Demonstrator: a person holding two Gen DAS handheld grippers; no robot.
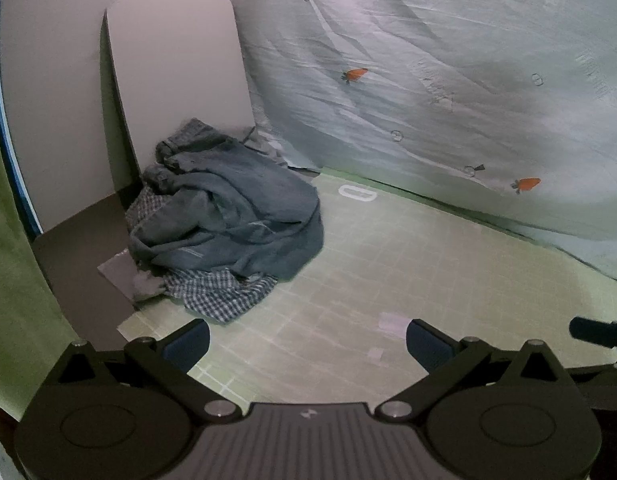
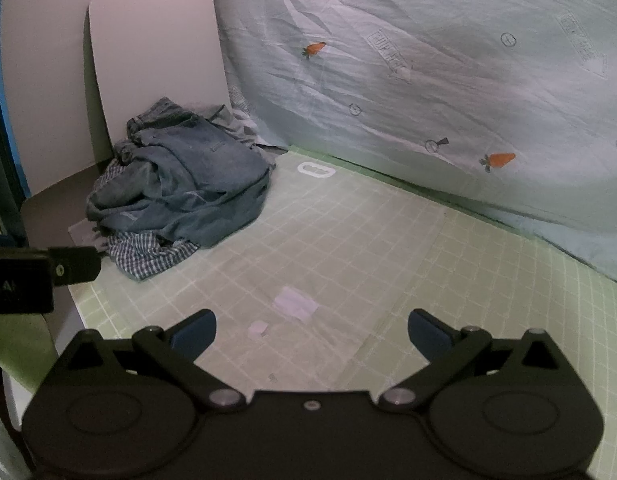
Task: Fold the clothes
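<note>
A: Left wrist view: left tongs (image 1: 306,344) spread wide, nothing between the pads, hovering over the green grid mat (image 1: 388,264). Clothes pile (image 1: 228,216) sits at the mat's far left corner, against the white board (image 1: 176,68) leaning there.

B: Right wrist view agrees. Right tongs (image 2: 312,334) also wide open and empty, well short of the pile (image 2: 180,196). Nothing picked up yet, so the step reads as reach-and-pick the first garment.

A: Which one? Blue denim piece (image 1: 244,204) lies on top; checked shirt (image 1: 224,294) pokes out under it on the side nearer the tongs.

B: Denim first, judging by the stacking. Pulling the checked one would likely drag the whole heap.

A: Grip advice: go for the waistband-looking edge at the top of the pile, next to the board. A hem or band gives a cleaner lift than a bunched middle fold.

B: One pair of tongs per corner, then carry it onto the bare mat in front of the pile, where there is room to spread it.

A: Risk: carrot-print sheet (image 1: 448,80) hangs just behind the pile, easy to pinch by mistake. A grey cloth edge also shows between pile and sheet; can't tell what it belongs to.

B: Noted. Close only on denim, lift slowly, check the checked shirt stays down.
</note>
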